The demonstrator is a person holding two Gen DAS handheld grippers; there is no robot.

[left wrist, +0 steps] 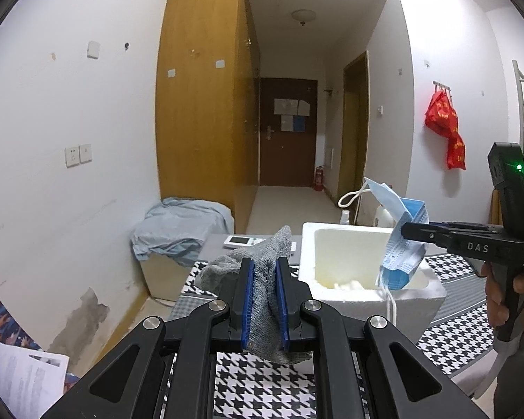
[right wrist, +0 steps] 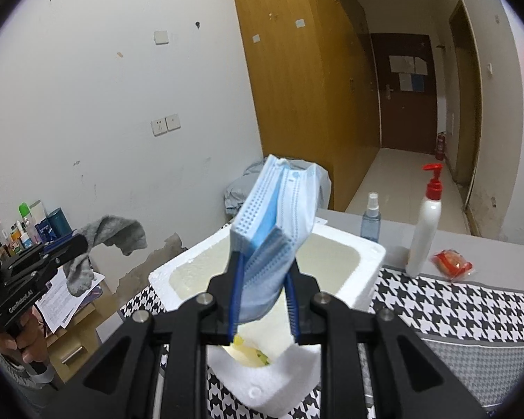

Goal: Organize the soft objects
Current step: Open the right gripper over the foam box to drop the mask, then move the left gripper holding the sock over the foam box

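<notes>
Left wrist view. Left gripper (left wrist: pixel 263 291): jaws clamped on a grey sock (left wrist: pixel 262 262), pinched mid-length so both ends hang free of the desk (left wrist: pixel 262 384). Foam box (left wrist: pixel 370 265): open-topped, ahead and right of the jaws, likely the collecting bin. Right gripper (left wrist: pixel 414 232): above the box, carrying a mask (left wrist: pixel 400 244).

Right wrist view. Right gripper (right wrist: pixel 263 296): jaws narrowed onto the folded mask (right wrist: pixel 279 216), held upright over the box (right wrist: pixel 332 262) directly below, seemingly for dropping in. Sock (right wrist: pixel 104 241): well left of the jaws.
</notes>
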